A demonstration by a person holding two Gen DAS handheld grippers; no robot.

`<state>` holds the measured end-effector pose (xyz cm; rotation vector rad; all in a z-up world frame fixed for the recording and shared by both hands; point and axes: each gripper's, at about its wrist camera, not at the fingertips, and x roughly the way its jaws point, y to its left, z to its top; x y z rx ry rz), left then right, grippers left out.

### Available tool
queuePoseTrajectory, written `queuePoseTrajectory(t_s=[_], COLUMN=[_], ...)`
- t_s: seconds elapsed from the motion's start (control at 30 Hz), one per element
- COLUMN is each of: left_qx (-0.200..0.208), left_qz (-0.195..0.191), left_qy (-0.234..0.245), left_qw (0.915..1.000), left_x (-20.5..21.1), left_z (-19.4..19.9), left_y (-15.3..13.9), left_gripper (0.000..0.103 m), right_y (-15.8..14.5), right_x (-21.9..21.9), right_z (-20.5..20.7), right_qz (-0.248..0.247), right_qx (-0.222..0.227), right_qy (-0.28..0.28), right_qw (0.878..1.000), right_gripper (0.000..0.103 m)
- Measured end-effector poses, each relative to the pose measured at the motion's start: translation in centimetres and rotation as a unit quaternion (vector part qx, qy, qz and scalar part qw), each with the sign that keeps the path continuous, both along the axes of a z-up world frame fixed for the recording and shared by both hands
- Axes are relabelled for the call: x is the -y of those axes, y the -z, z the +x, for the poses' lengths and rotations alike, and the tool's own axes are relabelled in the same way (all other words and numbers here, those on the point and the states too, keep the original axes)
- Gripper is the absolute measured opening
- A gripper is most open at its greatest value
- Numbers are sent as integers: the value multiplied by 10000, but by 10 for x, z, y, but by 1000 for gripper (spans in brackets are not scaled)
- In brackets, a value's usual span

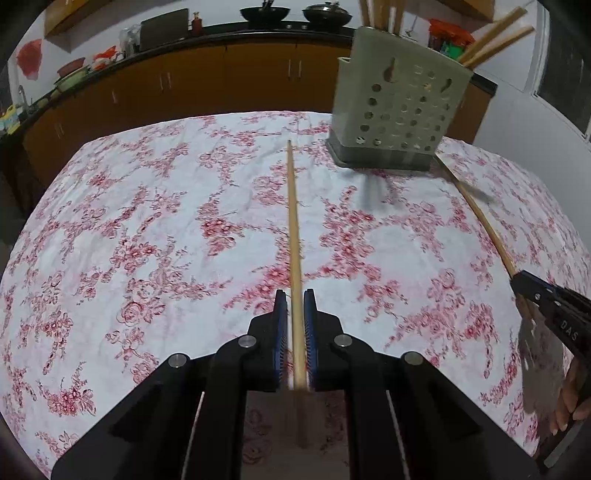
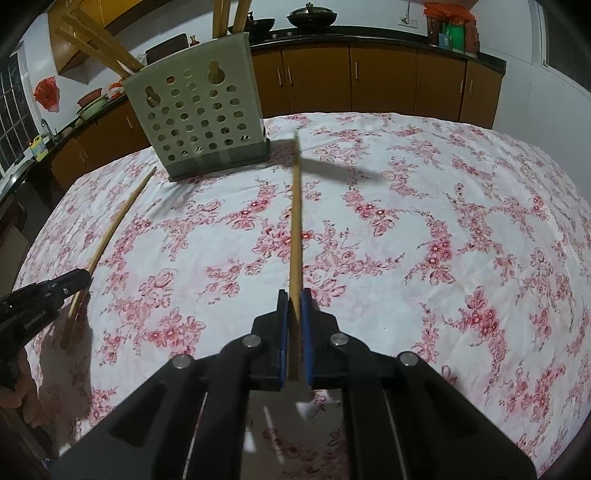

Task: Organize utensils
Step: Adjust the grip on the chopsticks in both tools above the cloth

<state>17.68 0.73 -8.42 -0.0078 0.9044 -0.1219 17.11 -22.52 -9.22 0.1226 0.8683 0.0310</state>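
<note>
My left gripper and right gripper each clench one chopstick lengthwise, tips aimed for slotting. The holder waits at one o'clock.

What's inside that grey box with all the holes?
Wooden chopsticks stand in the perforated holder, their tops sticking out above its rim. Their lower ends and the holder's bottom are hidden behind its wall.

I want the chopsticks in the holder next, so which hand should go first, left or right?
Probably right. The right tool grips its chopstick with the tip close beside the holder; the left tool's chopstick ends farther off.
</note>
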Motion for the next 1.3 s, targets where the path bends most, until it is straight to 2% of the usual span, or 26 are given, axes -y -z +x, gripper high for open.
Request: queuePoseTrajectory(t_s=[0.3, 0.47, 1.3], left_qx=[19, 120, 121], left_qz=[40, 161, 163], left_qy=[-414, -378, -324], left_qw=[9991, 9991, 9993], left_x=[-16, -14, -13], left_z=[14, 11, 5], left_y=[0, 2, 1], left_gripper=[9, 9, 10], right_y=[-1, 1, 2], right_x=[13, 12, 11], right_z=[11, 12, 9], right_qz=[-24, -79, -99], right_qx=[54, 60, 48], right_qy=[234, 243, 148], right_qw=[9997, 9997, 9998], right_gripper=[8, 9, 9])
